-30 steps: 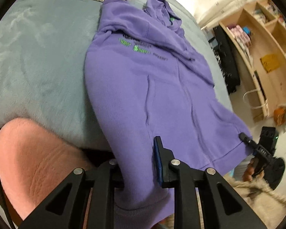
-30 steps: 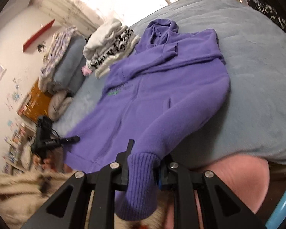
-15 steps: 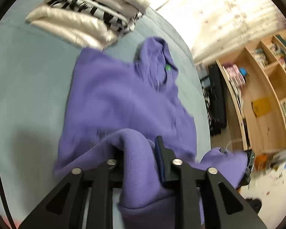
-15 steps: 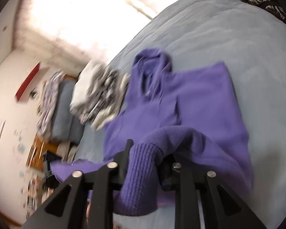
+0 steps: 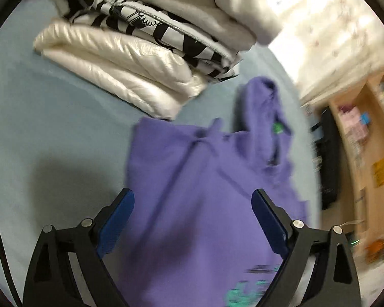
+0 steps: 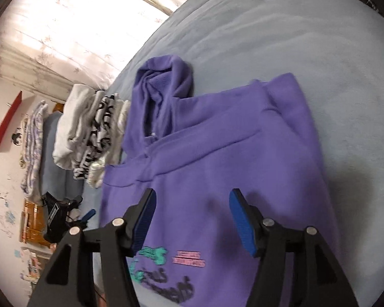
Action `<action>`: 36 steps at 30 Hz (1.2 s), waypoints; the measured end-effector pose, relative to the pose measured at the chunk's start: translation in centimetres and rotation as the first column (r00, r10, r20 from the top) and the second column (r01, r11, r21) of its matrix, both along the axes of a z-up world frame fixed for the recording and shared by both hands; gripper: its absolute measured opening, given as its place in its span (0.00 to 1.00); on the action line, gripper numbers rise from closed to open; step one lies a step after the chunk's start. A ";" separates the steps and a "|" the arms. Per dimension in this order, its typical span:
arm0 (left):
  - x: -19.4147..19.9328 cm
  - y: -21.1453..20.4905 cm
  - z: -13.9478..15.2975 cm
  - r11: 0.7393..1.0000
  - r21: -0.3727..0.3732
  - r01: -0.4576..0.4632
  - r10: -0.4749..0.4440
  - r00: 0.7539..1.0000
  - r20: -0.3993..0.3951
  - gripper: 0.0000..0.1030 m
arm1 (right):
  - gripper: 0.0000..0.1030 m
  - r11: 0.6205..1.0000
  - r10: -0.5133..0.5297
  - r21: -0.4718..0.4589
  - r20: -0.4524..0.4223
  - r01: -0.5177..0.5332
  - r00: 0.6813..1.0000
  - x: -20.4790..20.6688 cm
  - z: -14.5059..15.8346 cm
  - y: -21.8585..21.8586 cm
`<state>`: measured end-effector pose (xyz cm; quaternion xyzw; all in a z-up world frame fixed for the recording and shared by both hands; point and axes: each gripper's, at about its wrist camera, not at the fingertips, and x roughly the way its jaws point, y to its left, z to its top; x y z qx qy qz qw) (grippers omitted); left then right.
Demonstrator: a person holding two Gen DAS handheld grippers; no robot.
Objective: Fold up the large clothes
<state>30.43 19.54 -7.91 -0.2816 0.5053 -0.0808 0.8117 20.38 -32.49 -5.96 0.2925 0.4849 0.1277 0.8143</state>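
Hoodie (image 6: 217, 168) print (image 6: 163, 273) too blurred to read.

A grey-blue bed (image 6: 307, 51) fills most of both views. At ten o'clock on it sits a stack of folded clothes (image 5: 146, 41), cream and white with a black-and-white striped piece between. A wooden bookshelf (image 5: 366, 138) stands at three o'clock, bright curtains (image 6: 64, 25) at eleven.

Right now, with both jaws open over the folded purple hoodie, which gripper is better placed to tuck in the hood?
Probably the left gripper: the hood lies ahead toward its right.
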 end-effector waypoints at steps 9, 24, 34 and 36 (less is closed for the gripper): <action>1.6 -6.5 -1.4 0.871 0.440 0.216 -0.255 0.967 0.030 0.57 | 0.58 0.960 -0.025 -0.276 0.093 0.050 0.995 0.7 0.3 -1.9; 5.3 -8.7 -2.5 0.856 0.494 0.155 -0.230 0.969 0.093 0.06 | 0.10 0.863 0.040 -0.505 0.032 -0.018 0.999 6.8 -2.4 0.4; 4.4 -3.0 -2.6 0.960 0.275 0.049 -0.081 0.991 0.108 0.20 | 0.16 0.835 -0.019 -0.549 0.030 0.033 0.999 8.2 -3.0 1.2; 3.4 -1.0 -1.6 0.974 0.225 -0.018 -0.018 0.987 0.157 0.29 | 0.24 0.850 -0.043 -0.523 0.057 0.066 0.997 7.2 -2.0 1.0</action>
